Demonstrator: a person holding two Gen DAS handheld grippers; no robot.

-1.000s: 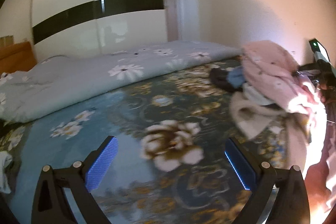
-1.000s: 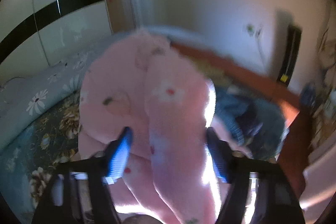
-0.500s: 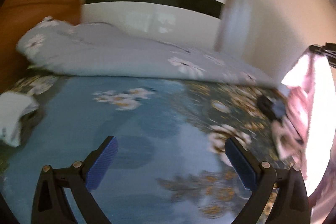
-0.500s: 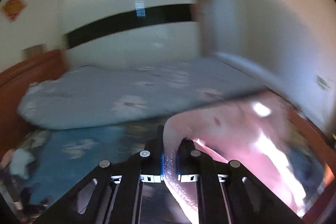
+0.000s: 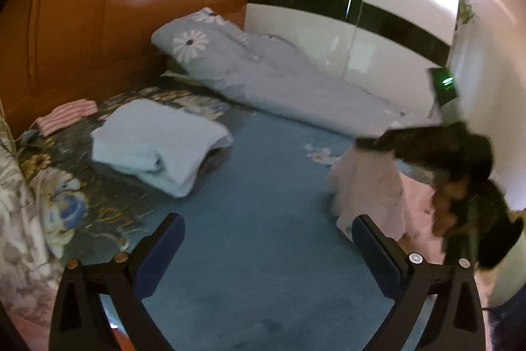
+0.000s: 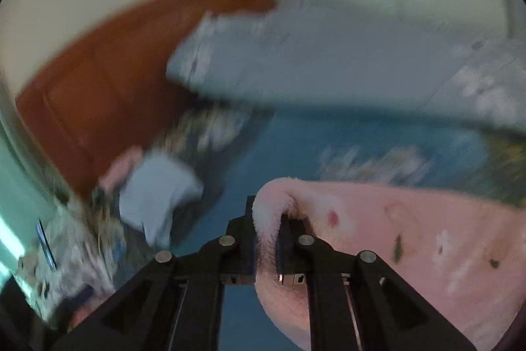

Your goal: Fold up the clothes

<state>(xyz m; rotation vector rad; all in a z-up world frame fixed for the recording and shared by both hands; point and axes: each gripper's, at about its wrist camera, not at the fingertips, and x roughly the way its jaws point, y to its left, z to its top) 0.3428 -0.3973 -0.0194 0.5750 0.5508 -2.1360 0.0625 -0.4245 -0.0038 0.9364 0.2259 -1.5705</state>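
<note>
A fluffy pink garment [image 6: 411,239] with small flower prints hangs from my right gripper [image 6: 267,229], which is shut on a fold of its edge. In the left wrist view the same pink garment [image 5: 371,186] dangles at the right above the blue bedspread [image 5: 263,219], held up by the dark, blurred right gripper [image 5: 368,144]. My left gripper [image 5: 266,245] is open over the bedspread with nothing between its blue pads, left of the garment and apart from it.
A folded light blue garment [image 5: 157,147] lies on the bed at the left, with a pink striped piece [image 5: 67,114] behind it near the wooden headboard [image 5: 98,32]. A grey floral quilt [image 5: 273,78] runs along the far side. White wardrobe [image 5: 361,22] beyond.
The right gripper shut on the pink garment and lifted it off the clothes pile, carrying it leftward over the bed. Both views swung left toward the headboard; the left gripper stayed open.
</note>
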